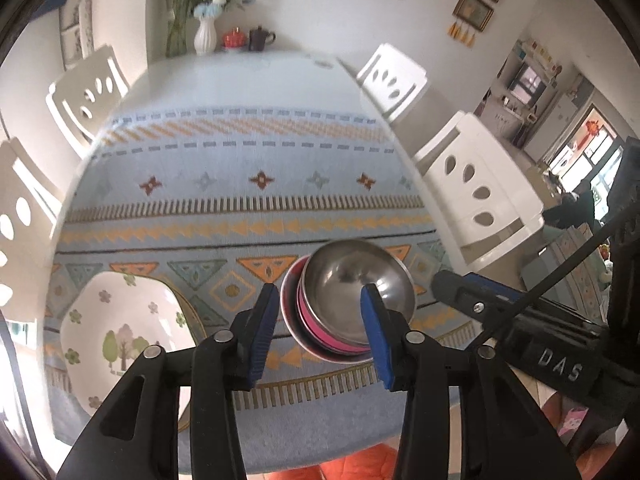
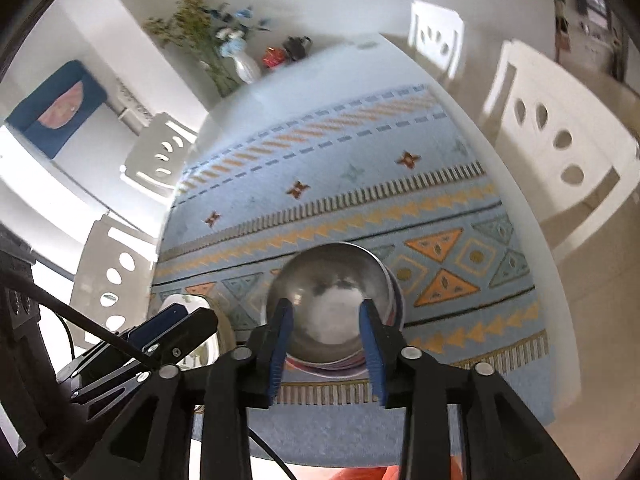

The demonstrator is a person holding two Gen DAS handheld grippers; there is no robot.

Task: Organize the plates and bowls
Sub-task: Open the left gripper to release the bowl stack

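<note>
A stack of bowls (image 1: pixel 344 304) is sitting on the patterned blue tablecloth (image 1: pixel 240 200) near the table's front edge. A shiny steel bowl (image 1: pixel 356 276) is nesting on top, with pink and white rims showing beneath it. Just to the left of the stack, a white plate (image 1: pixel 120 320) printed with trees and flowers is lying flat on the cloth.

The left gripper (image 1: pixel 320 332) is hanging above the cloth with its blue-padded fingers parted and nothing between them; its right finger is only crossing in front of the stack. The right gripper (image 2: pixel 326 340) is hovering over the same stack, seen here as the steel bowl (image 2: pixel 332 304) filling the gap between its fingers; the fingers are standing apart and are not pressing on the rim.

In the left wrist view, the body of the right gripper is entering from the right, and raised letters reading "DAS" (image 1: pixel 560 364) are showing on it. White chairs (image 1: pixel 472 184) are standing around the table, and a white vase (image 1: pixel 205 36) of flowers is sitting at the far end.
</note>
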